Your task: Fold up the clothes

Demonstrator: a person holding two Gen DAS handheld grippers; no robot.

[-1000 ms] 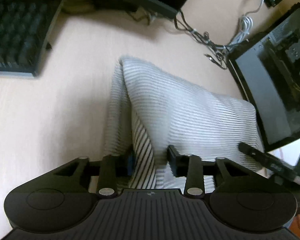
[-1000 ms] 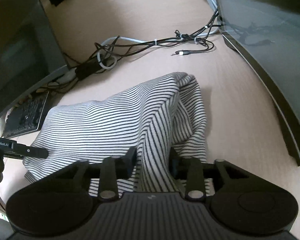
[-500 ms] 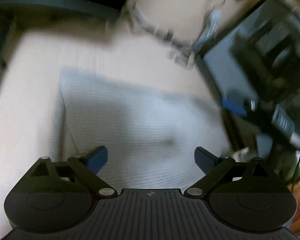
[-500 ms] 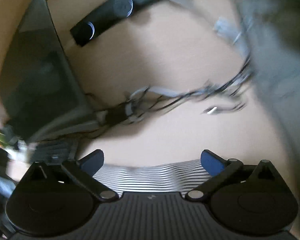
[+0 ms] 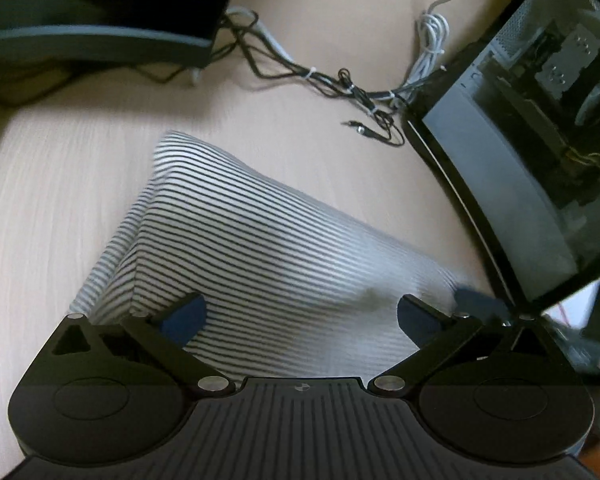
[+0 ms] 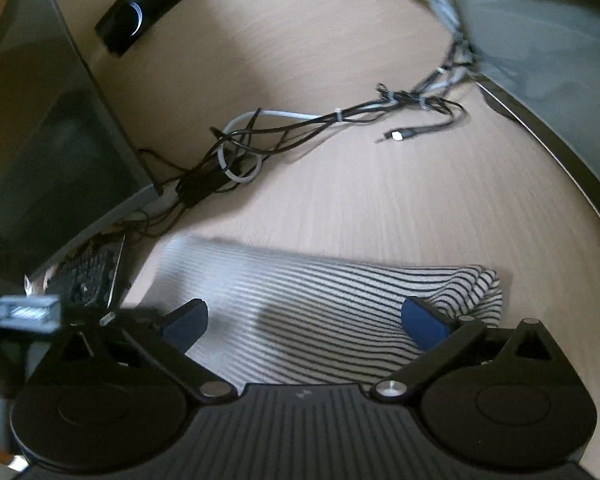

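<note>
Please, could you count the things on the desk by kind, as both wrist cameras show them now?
Striped garment: 1
Grippers, both open: 2, left gripper and right gripper
Keyboard: 1
Cable bundle: 1
Glass-sided computer case: 1
Black speaker bar: 1
Total: 7

Left gripper (image 5: 299, 316), right gripper (image 6: 305, 318) agape

Two black ribbed hand-held grippers: left (image 5: 300, 316), right (image 6: 304, 318); silver pivot screws, seemingly blue finger pads (image 6: 422, 322).

Left hand-held gripper (image 5: 300, 316) spread wide above folded striped garment (image 5: 260, 248).
</note>
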